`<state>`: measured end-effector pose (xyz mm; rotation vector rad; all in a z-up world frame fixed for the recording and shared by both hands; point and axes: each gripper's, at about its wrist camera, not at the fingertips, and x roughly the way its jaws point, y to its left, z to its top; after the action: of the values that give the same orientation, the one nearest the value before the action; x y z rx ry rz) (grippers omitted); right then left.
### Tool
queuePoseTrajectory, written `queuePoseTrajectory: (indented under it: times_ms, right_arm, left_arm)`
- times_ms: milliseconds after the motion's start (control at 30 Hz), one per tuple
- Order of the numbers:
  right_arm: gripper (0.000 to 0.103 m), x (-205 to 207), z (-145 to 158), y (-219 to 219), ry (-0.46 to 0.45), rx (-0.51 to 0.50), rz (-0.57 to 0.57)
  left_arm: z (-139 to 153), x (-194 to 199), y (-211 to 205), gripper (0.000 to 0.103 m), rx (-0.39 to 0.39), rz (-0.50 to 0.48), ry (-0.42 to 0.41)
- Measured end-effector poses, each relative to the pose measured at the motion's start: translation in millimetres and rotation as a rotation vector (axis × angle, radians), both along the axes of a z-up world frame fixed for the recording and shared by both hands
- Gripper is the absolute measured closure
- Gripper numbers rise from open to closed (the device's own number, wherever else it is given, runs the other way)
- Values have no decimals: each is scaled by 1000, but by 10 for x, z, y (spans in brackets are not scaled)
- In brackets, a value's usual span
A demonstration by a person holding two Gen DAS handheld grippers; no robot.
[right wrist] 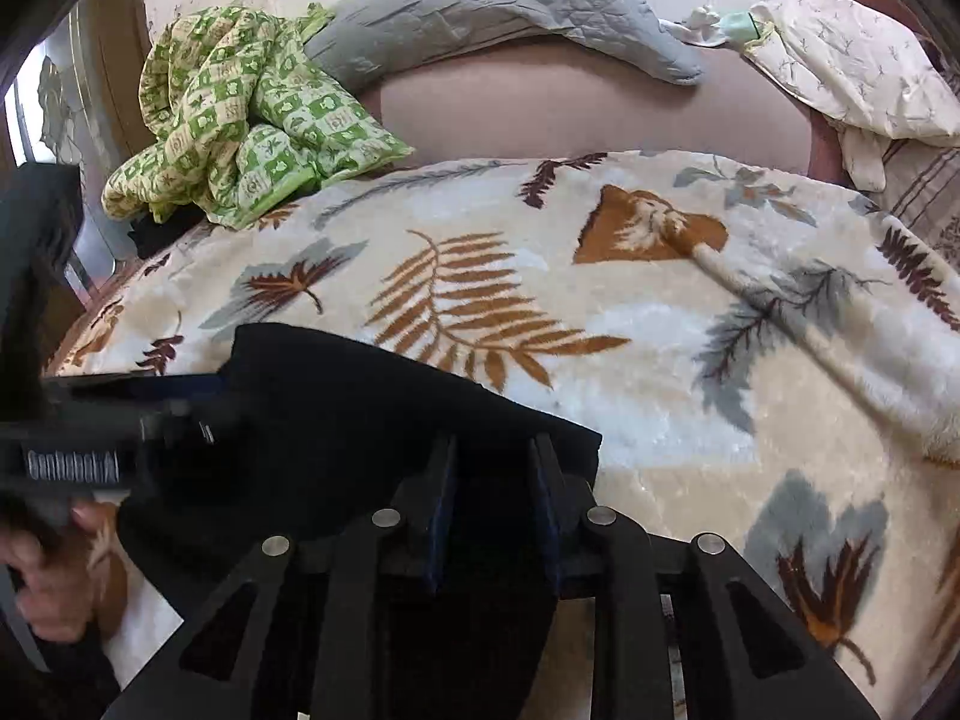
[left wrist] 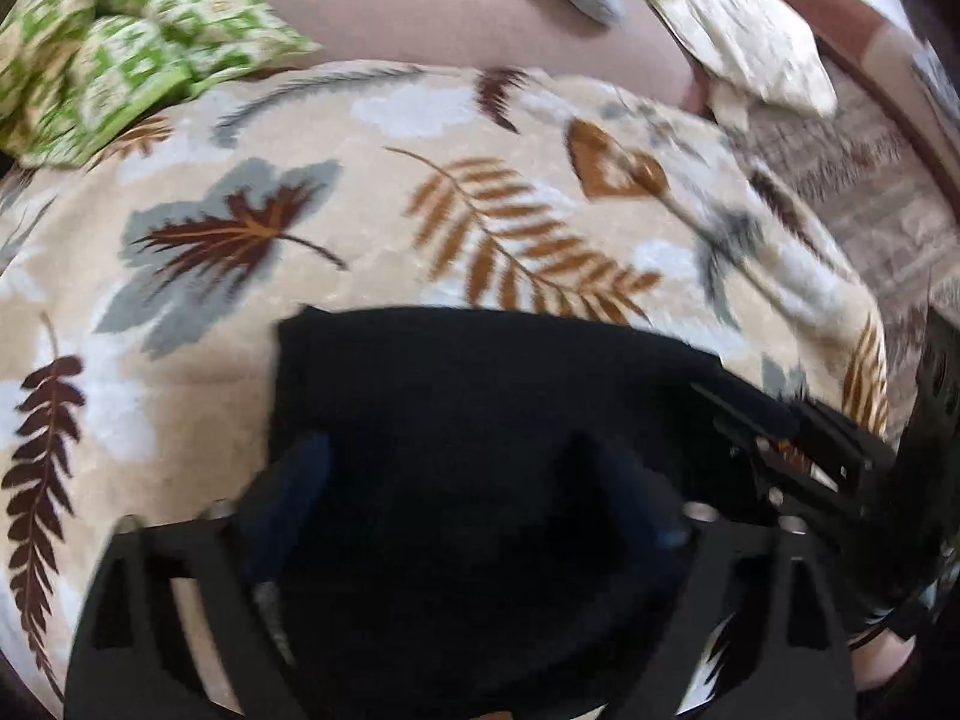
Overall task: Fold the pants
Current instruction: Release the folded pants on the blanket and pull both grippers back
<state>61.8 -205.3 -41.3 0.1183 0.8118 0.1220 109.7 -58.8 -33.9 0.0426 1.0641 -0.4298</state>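
The left gripper [left wrist: 462, 480] stands spread wide over the black pants [left wrist: 480, 372] on the leaf blanket [left wrist: 420, 120]. The right gripper [right wrist: 492, 468] pinches their edge. Soft, limp cloth; best taken by corners.

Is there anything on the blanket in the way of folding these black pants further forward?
Nothing visible. The leaf-print blanket ahead of the black pants carries no loose items. The green checked cloth and the grey pillow lie beyond its far edge, well away from the pants.
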Motion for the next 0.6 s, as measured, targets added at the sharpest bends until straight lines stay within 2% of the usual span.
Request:
queuePoseTrajectory:
  times_ms: [100,200,267,367,433,467,500,600]
  right_arm:
    - [77,-10,39,-42,11,27,-3]
    - [77,-203,217,-65,-78,-12,-44]
    - [77,-388,352,-70,-137,-23,-61]
    - [76,-688,475,3,-173,-76,-77]
    - [69,-890,518,101,-194,-132,-83]
    - [61,-969,527,145,-202,-160,-94]
    - [57,-1075,532,185,-207,-178,-109]
    - [57,-1281,511,226,-201,-158,-137]
  left_arm:
    - [17,-65,-52,2,6,-9,-41]
    - [106,-145,26,2,-35,19,-78]
    - [190,-259,62,2,-18,35,-112]
    - [251,-482,71,0,29,46,-137]
    - [240,-622,76,0,64,62,-155]
    - [250,-731,80,0,78,66,-179]
    - [264,-807,77,0,87,65,-197]
    - [311,-973,79,0,95,72,-242]
